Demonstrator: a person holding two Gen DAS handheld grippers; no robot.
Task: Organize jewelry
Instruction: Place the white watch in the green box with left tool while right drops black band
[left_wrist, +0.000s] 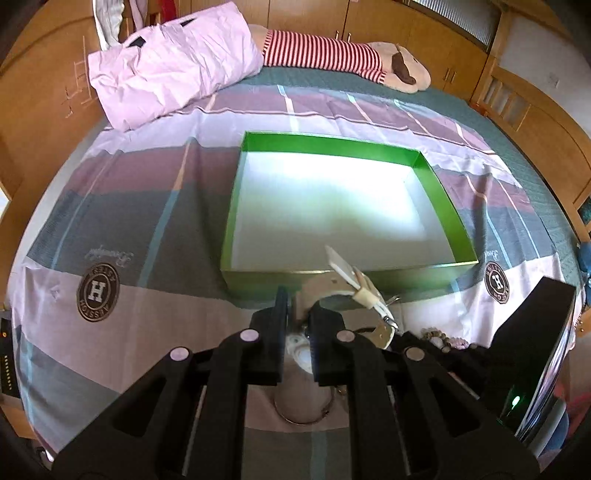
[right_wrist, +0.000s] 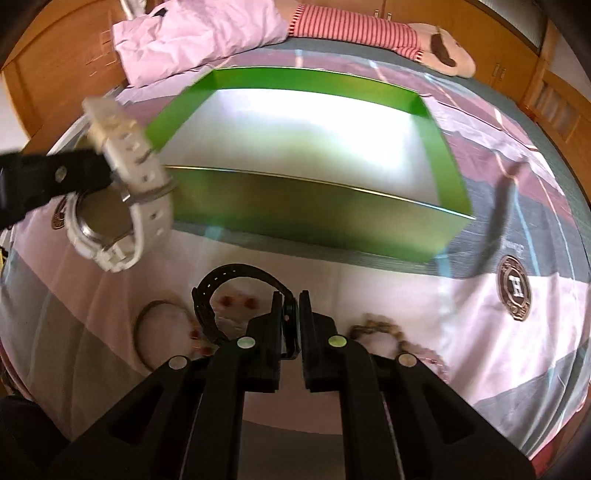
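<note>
A green box (left_wrist: 439, 188) with a white inside lies open on the bed; it also shows in the right wrist view (right_wrist: 428, 147). My left gripper (left_wrist: 297, 301) is shut on a cream-white watch (left_wrist: 349, 284) and holds it above the bedspread just before the box's near wall. The same watch (right_wrist: 122, 192) hangs at the left of the right wrist view. My right gripper (right_wrist: 291, 299) is shut on a black watch (right_wrist: 221, 284), low over the bedspread. A metal bangle (right_wrist: 142, 332), red beads (right_wrist: 236, 301) and a brown bead bracelet (right_wrist: 380, 328) lie beside it.
A pink pillow (left_wrist: 166, 66) and a striped plush toy (left_wrist: 351, 55) lie at the far side of the bed. Wooden wardrobes surround the bed. A dark strap-like object (right_wrist: 498, 218) lies right of the box. The right gripper's body (left_wrist: 535, 350) is at the left view's right edge.
</note>
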